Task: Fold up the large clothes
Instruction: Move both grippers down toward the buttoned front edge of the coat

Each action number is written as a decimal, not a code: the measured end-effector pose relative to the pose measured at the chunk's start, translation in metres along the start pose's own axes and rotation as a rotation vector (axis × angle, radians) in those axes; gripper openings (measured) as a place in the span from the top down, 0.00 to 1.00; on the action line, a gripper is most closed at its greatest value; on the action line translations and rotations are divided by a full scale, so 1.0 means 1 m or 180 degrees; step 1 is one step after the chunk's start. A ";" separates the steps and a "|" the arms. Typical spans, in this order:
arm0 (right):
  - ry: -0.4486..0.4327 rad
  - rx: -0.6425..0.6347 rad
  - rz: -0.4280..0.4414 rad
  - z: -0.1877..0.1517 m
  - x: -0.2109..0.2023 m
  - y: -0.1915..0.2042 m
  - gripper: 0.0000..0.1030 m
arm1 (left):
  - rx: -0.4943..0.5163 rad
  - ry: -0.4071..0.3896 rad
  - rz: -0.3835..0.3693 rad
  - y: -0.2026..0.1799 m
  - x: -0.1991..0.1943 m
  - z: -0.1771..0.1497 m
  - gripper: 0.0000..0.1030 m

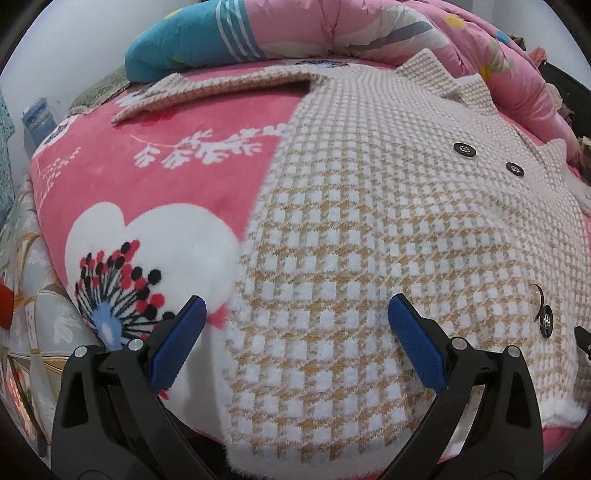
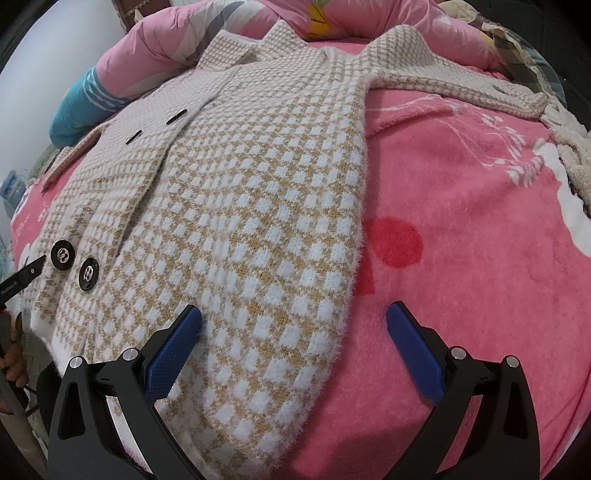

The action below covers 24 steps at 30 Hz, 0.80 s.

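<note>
A large tan-and-white houndstooth knit coat lies flat and face up on a pink floral blanket, collar at the far end, black buttons down its front. Its left sleeve stretches out to the left. My left gripper hovers open over the coat's lower left hem edge, nothing between its blue pads. In the right wrist view the same coat fills the left half, its other sleeve reaching right. My right gripper is open above the coat's lower right side edge, straddling it.
A pink quilt and a teal striped pillow are bunched at the far end of the bed. A white fluffy item lies at the right edge of the blanket. The other gripper's tip shows at far left.
</note>
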State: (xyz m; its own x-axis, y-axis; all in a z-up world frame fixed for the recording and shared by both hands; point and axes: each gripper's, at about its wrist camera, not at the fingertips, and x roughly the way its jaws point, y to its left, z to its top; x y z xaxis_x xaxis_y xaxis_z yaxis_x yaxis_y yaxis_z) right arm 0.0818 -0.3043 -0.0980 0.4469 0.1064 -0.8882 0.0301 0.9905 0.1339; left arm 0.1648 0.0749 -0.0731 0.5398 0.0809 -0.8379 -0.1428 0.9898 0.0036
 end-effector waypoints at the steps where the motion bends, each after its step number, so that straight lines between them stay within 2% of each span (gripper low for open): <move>1: 0.0004 0.0003 -0.0005 0.001 0.000 0.001 0.06 | -0.0007 0.0009 -0.0005 0.001 0.001 -0.001 0.07; 21: 0.0058 0.0049 -0.0030 0.015 0.005 0.005 0.06 | -0.0023 0.0023 -0.0018 0.005 0.005 -0.002 0.07; 24: 0.0113 0.0106 0.0071 0.021 0.002 0.003 0.06 | -0.0028 0.0039 -0.0014 0.006 0.007 -0.002 0.07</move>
State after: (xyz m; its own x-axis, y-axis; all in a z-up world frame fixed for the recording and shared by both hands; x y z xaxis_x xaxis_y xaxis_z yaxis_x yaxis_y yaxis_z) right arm 0.1016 -0.3031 -0.0900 0.4157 0.1321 -0.8998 0.0505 0.9845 0.1679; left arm 0.1661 0.0812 -0.0796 0.5303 0.0752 -0.8445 -0.1477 0.9890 -0.0047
